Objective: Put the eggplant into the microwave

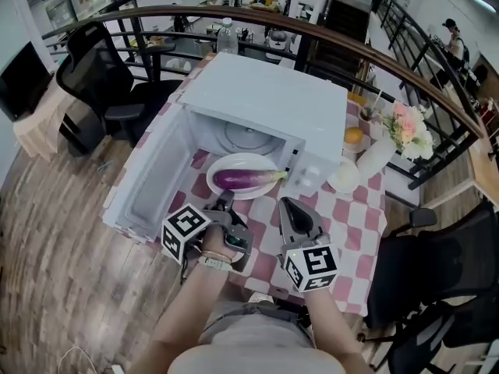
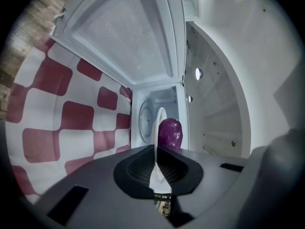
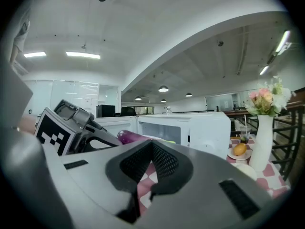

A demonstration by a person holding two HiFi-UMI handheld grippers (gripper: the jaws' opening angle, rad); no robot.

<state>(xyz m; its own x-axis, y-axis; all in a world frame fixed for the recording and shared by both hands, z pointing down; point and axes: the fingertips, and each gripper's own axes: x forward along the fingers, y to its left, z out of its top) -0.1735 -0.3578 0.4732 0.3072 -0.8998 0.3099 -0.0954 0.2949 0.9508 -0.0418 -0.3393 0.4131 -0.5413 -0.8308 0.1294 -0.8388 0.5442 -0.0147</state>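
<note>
A purple eggplant [image 1: 243, 178] lies on a white plate [image 1: 226, 164] right in front of the open white microwave [image 1: 269, 100]. The microwave door [image 1: 152, 178] hangs open to the left, and the turntable [image 1: 249, 137] shows inside. My left gripper [image 1: 226, 202] is shut on the plate's near rim. In the left gripper view the plate [image 2: 161, 116] runs as a thin white edge out of the left gripper [image 2: 156, 149], with the eggplant [image 2: 170, 132] just beyond. My right gripper [image 1: 285, 202] hovers beside the plate, shut with nothing in it. The right gripper view shows the right gripper [image 3: 152, 144], the eggplant [image 3: 131, 137] and the microwave [image 3: 205, 128].
The table wears a red-and-white checked cloth [image 1: 343, 224]. Right of the microwave stand a vase of flowers [image 1: 405, 131], an orange on a saucer [image 1: 353, 137] and a small white dish [image 1: 343, 176]. Black chairs [image 1: 101, 76] and a curved railing [image 1: 351, 37] surround the table.
</note>
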